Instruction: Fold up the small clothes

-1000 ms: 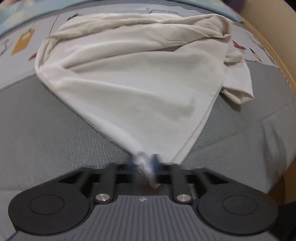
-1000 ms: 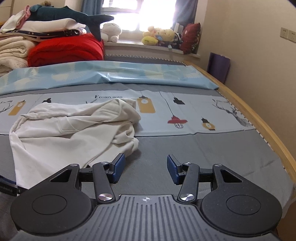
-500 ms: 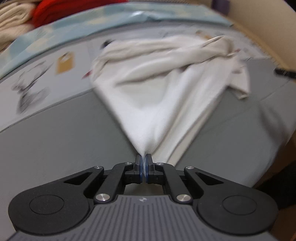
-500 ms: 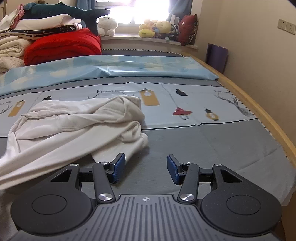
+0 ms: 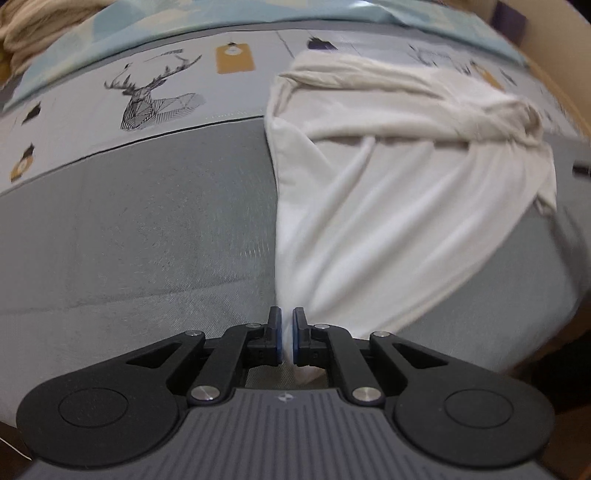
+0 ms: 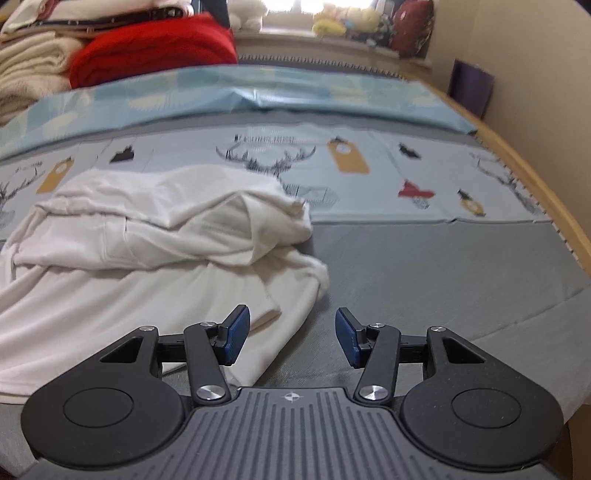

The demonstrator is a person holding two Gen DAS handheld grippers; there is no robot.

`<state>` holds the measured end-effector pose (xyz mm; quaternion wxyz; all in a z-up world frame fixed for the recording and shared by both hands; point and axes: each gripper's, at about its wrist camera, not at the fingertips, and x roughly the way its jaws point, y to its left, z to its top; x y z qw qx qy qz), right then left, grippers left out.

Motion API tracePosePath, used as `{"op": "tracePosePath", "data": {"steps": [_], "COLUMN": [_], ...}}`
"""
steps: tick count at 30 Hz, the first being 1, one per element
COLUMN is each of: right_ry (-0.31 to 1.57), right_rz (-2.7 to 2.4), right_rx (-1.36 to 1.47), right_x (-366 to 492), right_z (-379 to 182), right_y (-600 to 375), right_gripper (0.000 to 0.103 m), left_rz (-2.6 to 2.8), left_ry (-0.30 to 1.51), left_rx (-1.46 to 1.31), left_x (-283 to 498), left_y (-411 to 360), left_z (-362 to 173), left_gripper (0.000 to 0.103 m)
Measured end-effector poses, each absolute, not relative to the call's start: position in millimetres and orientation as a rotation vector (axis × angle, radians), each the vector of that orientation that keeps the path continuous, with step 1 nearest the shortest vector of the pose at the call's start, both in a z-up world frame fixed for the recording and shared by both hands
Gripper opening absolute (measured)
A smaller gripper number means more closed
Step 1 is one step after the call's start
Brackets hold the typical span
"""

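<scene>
A white garment (image 5: 388, 203) lies bunched on the grey bed sheet (image 5: 129, 240). One corner is drawn out into a point that runs into my left gripper (image 5: 286, 339). Its blue pads pinch that corner with only a thin slit between them, and the jaws are opening. In the right wrist view the garment (image 6: 147, 240) is heaped at the left, with folds piled on top. My right gripper (image 6: 291, 336) hovers low over its near right edge. The jaws are opening with nothing between the pads, and the left finger is above the cloth edge.
A red blanket (image 6: 155, 48) and cream blankets (image 6: 33, 70) are stacked at the far left. Plush toys (image 6: 343, 26) line the window sill. A light blue sheet (image 6: 258, 88) crosses the bed beyond the printed panel. The wooden bed edge (image 6: 546, 177) runs along the right.
My left gripper has carried the garment's corner to the left, stretching the cloth out flatter. The right gripper has come lower and nearer to the garment's right edge.
</scene>
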<state>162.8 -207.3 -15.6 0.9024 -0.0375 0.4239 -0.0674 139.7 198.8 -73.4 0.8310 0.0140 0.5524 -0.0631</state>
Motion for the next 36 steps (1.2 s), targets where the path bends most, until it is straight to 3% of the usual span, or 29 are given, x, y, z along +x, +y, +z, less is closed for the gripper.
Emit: {"op": "tracePosePath", "data": {"steps": [2, 6, 16, 17, 19, 20, 21, 24, 30, 36], "right_ry": [0.907, 0.954, 1.04, 1.052, 1.065, 1.072, 1.071, 1.022, 0.807, 0.833], "right_rz": [-0.143, -0.157, -0.118, -0.111, -0.086, -0.074, -0.063, -0.041, 0.005, 0.075], "right_rx": [-0.067, -0.051, -0.058, -0.071, -0.112, -0.138, -0.164, -0.131, 0.017, 0.038], "right_x": [170.1, 188.6, 237.6, 240.7, 243.6, 243.4, 242.3, 235.7, 178.8, 112.5], "right_z": [-22.2, -36.0, -67.0, -71.1, -77.3, -79.8, -79.8, -59.1, 13.0, 32.0], "right_y": [-208.4, -211.8, -205.5, -202.6, -196.2, -192.5, -189.8, -193.7, -229.5, -260.3], "right_gripper": [0.053, 0.053, 0.053, 0.051, 0.029, 0.008, 0.006, 0.005, 0.003, 0.003], "left_rz": [-0.13, -0.136, -0.137, -0.131, -0.119, -0.112, -0.104, -0.094, -0.096, -0.036], "left_ry": [1.184, 1.202, 1.277, 1.281, 1.288, 1.29, 1.291, 1.289, 1.189, 1.141], "left_rx": [-0.002, -0.008, -0.034, -0.037, -0.038, -0.039, -0.038, -0.031, -0.04, 0.024], "left_x": [143.3, 151.7, 177.5, 179.7, 183.5, 185.1, 186.7, 188.0, 181.1, 164.8], "left_y": [197.9, 196.7, 190.7, 190.3, 189.0, 188.4, 187.9, 185.2, 175.8, 176.1], "left_z": [-76.8, -82.5, -102.2, -103.3, -105.5, -106.5, -107.2, -108.2, -91.3, -80.6], "left_gripper": [0.008, 0.027, 0.028, 0.028, 0.028, 0.026, 0.02, 0.002, 0.001, 0.0]}}
